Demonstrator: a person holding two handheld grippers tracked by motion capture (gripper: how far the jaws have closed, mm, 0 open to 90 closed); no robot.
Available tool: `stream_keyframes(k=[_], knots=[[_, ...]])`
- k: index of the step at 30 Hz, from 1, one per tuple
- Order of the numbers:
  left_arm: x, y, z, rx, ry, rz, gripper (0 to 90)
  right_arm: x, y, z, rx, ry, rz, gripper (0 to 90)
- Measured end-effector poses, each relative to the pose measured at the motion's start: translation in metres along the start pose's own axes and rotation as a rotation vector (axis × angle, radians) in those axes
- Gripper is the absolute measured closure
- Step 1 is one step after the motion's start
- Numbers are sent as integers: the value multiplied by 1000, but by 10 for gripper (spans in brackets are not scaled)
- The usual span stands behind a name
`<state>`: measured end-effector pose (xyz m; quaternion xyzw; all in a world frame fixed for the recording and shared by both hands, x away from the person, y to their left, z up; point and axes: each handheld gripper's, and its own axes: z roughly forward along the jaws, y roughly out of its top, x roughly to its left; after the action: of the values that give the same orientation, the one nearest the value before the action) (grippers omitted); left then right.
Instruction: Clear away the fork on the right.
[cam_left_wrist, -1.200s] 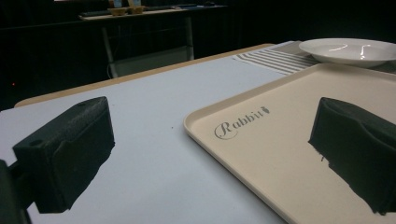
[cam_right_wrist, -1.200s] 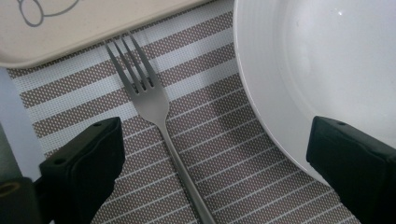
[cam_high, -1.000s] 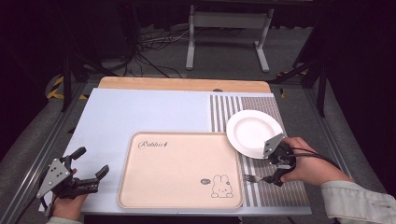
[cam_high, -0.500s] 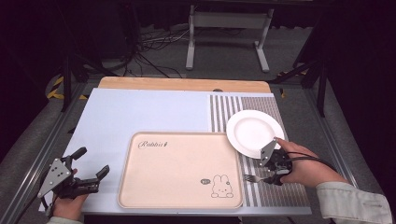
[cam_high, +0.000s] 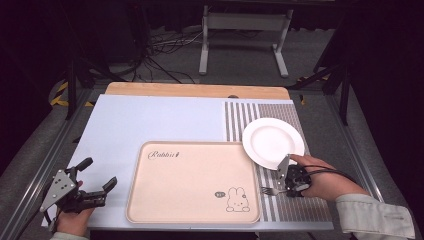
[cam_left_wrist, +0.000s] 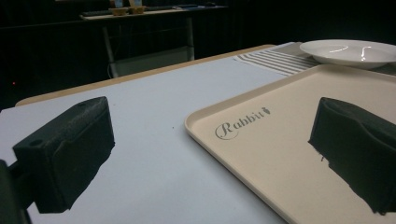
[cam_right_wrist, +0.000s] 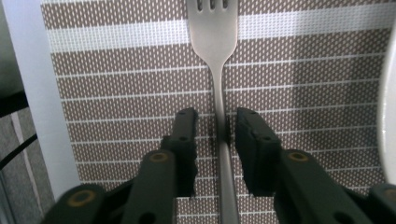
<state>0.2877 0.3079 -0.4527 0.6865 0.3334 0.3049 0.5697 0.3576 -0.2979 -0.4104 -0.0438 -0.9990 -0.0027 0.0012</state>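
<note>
— Fork (cam_right_wrist: 218, 56): just one, lying flat on the striped placemat (cam_high: 300, 205), between the tray (cam_high: 192, 182) and the person's right hand (cam_high: 325, 181).

— And the right gripper (cam_right_wrist: 218, 126)?

— Its jaws have just been closing. They stand either side of the fork's handle with narrow gaps showing; whether the pads press on it yet cannot be told.

— How many other things are there?

— One white plate (cam_high: 272, 142), on the same placemat, just beyond that gripper. One beige tray with a rabbit drawing, resting on the pale blue mat (cam_high: 150, 122). Two grippers in all.

— The left gripper (cam_left_wrist: 210, 154)?

— Wide open, holding nothing, low over the pale mat by the tray's near left corner.
</note>
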Motion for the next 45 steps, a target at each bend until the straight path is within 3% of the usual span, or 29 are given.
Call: stream_keyframes(k=[6, 20, 25, 45], knots=[[0, 0, 0, -4, -1, -3, 5, -4, 3, 2, 38, -2, -40, 839], [0, 0, 0, -5, 0, -7, 5, -5, 3, 3, 51, 0, -80, 852], [0, 0, 0, -5, 0, -8, 5, -4, 2, 2, 48, -8, -65, 856], [0, 0, 0, -3, -1, -3, 5, -4, 2, -30, -65, -34, -3, 856]])
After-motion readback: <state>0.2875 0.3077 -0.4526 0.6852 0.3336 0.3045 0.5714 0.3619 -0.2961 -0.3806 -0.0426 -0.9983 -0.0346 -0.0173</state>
